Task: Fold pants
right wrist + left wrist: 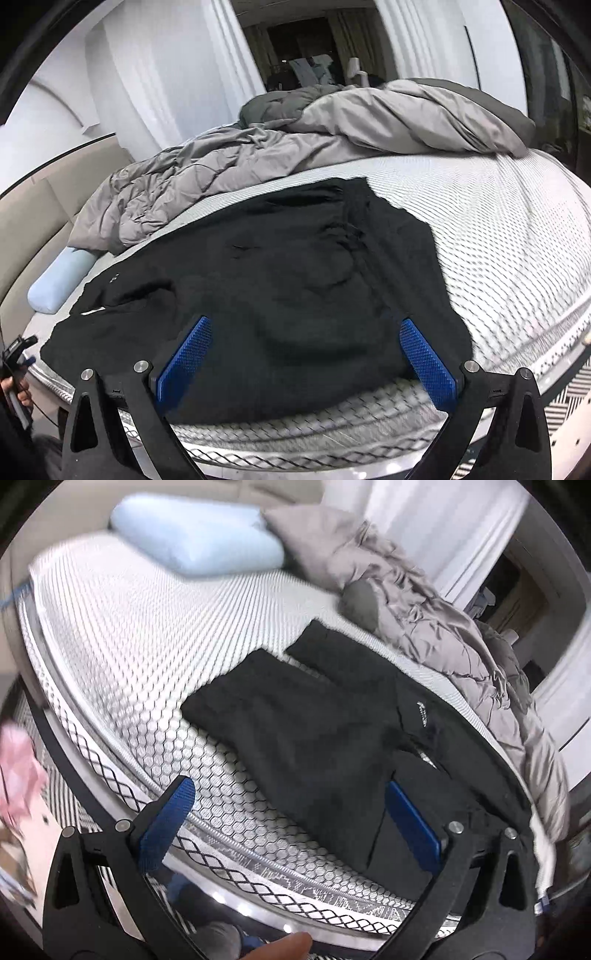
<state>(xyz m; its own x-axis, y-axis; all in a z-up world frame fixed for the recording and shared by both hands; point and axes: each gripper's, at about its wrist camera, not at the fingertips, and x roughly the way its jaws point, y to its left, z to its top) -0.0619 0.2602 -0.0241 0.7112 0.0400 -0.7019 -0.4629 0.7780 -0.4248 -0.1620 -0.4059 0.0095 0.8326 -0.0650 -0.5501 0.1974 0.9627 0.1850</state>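
Observation:
Black pants (314, 716) lie spread on the white patterned mattress (129, 635), both legs pointing toward the pillows and a small white logo near the waist. My left gripper (288, 794) hovers open above the near edge of the pants, its blue pads wide apart with nothing between them. In the right wrist view the pants (280, 266) fill the middle of the bed (498, 240), rumpled. My right gripper (306, 328) stands open over the near part of the pants, empty. The other gripper (16, 354) shows at the far left edge, in a hand.
A crumpled grey duvet (295, 147) is heaped along the far side of the bed. A light blue pillow (195, 535) and a grey pillow (306, 535) lie at the head. Something pink (18, 771) sits beside the bed. White curtains (166, 74) hang behind.

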